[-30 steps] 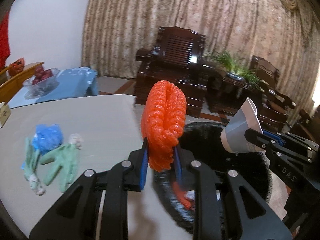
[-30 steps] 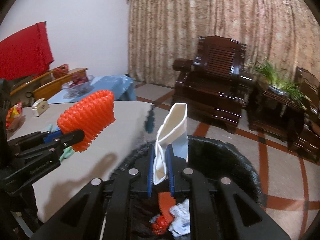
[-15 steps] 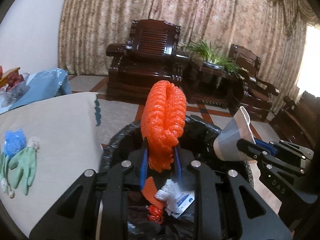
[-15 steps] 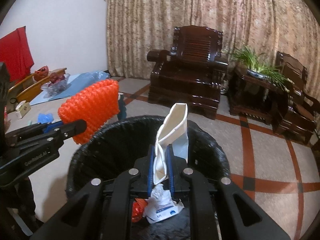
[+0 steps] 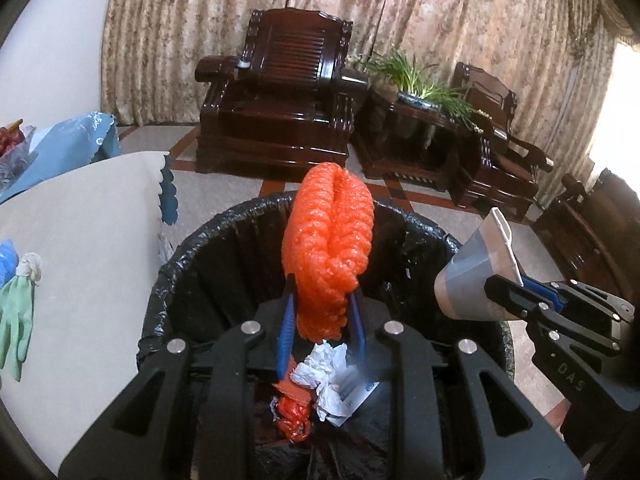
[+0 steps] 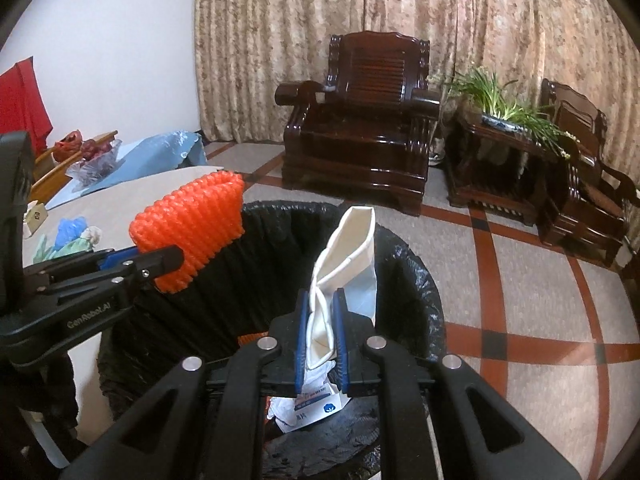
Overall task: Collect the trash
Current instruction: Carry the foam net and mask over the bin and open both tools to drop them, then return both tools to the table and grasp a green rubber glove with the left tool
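My left gripper point(image 5: 322, 300) is shut on an orange foam net point(image 5: 328, 240), holding it over the mouth of a bin lined with a black bag point(image 5: 192, 248). To its right, my right gripper point(image 5: 504, 284) is shut on a flattened white and grey paper cup point(image 5: 476, 276). In the right wrist view the paper cup point(image 6: 352, 248) stands up between the blue pads of the right gripper point(image 6: 321, 304), above the bin point(image 6: 416, 264). The orange net point(image 6: 192, 224) sits to the left in the left gripper point(image 6: 168, 258). Crumpled white paper point(image 5: 328, 376) and red scraps point(image 5: 294, 420) lie inside the bin.
A table with a beige cloth point(image 5: 80, 220) stands left of the bin and carries green gloves point(image 5: 16, 320) and a blue bundle point(image 5: 6, 260). Dark wooden armchairs point(image 5: 280, 108) and a plant stand point(image 5: 420, 120) line the curtain wall across the tiled floor.
Both grippers have swung right, away from the table, and sunk toward the bin with their loads. The bin now fills the lower view and its contents show.
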Available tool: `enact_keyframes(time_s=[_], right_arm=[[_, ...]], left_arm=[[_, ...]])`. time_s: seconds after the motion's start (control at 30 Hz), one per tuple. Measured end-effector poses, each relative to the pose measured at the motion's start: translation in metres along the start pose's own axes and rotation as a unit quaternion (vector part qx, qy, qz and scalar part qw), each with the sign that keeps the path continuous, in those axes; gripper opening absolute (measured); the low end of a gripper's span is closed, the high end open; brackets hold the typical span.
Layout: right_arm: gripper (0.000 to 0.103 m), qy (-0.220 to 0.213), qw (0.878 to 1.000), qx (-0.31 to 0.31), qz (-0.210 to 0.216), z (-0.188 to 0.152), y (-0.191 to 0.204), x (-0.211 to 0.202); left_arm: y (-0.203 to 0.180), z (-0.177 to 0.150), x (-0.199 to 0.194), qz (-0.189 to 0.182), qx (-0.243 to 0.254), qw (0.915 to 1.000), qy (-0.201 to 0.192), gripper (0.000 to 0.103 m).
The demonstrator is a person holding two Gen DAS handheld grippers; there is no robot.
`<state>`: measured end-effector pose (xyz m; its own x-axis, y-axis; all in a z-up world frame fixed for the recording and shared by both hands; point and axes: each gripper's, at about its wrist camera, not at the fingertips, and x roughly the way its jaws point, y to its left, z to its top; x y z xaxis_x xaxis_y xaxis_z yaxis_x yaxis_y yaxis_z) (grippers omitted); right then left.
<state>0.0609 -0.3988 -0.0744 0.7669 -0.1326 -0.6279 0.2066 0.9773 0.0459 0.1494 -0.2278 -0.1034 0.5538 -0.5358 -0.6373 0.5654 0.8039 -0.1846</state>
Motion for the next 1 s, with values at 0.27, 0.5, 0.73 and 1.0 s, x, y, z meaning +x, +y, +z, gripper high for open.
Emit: enact_keyframes(time_s=[0.27, 0.5, 0.73, 1.0], right_arm=[[0.034, 0.012, 1.0, -0.002, -0.012, -0.004, 0.002, 0.007], [0.097, -0.011, 1.0, -0.001, -0.026, -0.007, 0.007, -0.005], [0.097, -0.017, 1.0, -0.01, 0.014, -0.003, 0.036, -0.009], [0.097, -0.026, 0.997, -0.028, 0.06, 0.006, 0.089, -0.004]], left_arm=[[0.007, 0.0, -0.001, -0.005, -0.018, 0.9998, 0.004, 0.053], [0.029, 0.004, -0.029, 0.029, -0.032, 0.9988, -0.024, 0.086], [0.076, 0.002, -0.068, 0.089, -0.058, 0.9933, -0.044, 0.089], [0.129, -0.008, -0.119, 0.16, -0.071, 0.9827, -0.061, 0.089]])
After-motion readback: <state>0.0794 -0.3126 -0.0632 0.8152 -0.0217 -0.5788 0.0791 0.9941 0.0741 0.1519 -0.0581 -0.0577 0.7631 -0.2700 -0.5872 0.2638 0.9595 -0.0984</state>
